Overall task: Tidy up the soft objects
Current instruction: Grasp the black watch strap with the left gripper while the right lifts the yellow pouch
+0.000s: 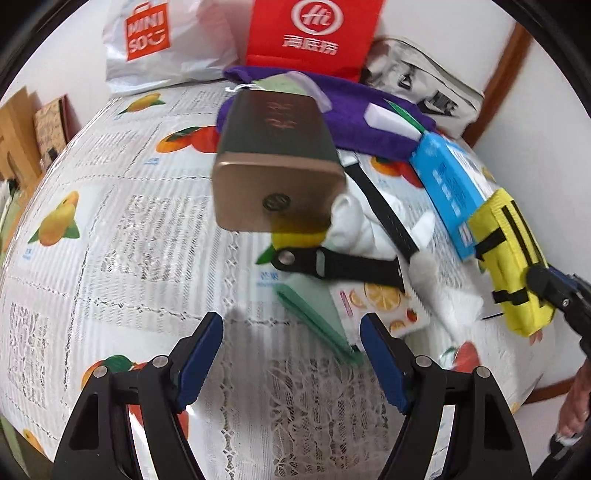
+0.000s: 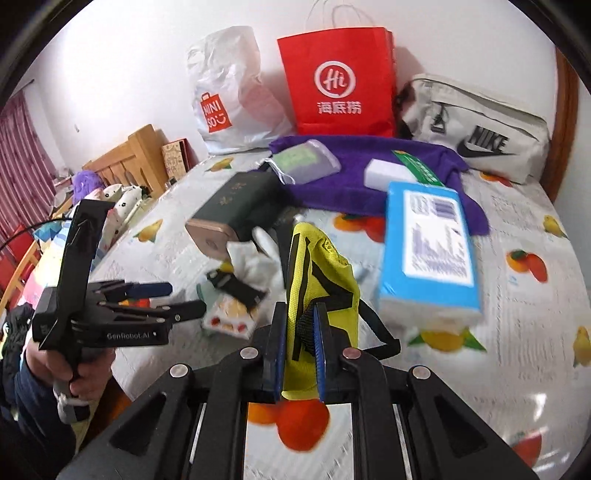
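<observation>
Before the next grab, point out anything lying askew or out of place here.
The dark tin box lies tipped on its side, one end resting on crumpled white cloth. The blue tissue pack sits crooked, partly over the purple towel. The yellow pouch hangs in the shut right gripper.

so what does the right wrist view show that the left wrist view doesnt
Only the right wrist view: the right gripper shut on the yellow pouch, a hand holding the left gripper, and a wooden bed frame.
Only the left wrist view: the left gripper's open, empty jaws from behind.
Both: red bag, white Miniso bag, purple towel, blue box, bronze tin.
</observation>
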A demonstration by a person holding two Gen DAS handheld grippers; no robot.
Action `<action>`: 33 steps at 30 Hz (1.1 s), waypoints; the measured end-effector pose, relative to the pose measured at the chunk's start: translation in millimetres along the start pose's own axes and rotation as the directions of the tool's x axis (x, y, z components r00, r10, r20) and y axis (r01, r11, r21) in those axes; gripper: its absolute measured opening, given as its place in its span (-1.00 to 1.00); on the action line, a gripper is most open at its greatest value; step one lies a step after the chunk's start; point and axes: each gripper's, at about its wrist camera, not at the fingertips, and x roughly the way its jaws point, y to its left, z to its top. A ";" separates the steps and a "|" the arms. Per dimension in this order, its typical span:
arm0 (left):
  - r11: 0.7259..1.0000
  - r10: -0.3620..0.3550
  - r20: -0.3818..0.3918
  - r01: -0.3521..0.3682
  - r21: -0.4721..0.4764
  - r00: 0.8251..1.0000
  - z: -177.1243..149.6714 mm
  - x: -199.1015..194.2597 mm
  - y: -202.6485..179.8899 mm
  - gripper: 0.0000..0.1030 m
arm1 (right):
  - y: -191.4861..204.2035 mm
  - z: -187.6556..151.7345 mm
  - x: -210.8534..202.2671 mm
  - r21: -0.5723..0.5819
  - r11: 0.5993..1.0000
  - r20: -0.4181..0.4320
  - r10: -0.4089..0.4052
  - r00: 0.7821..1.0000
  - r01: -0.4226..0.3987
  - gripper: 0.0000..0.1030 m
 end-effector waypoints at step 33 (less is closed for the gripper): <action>0.978 0.084 0.060 -0.093 0.187 0.995 -3.9 6.9 -57.6 -0.18 | -43.0 -56.0 18.9 0.049 0.990 -0.036 -0.131 0.991 0.132 0.37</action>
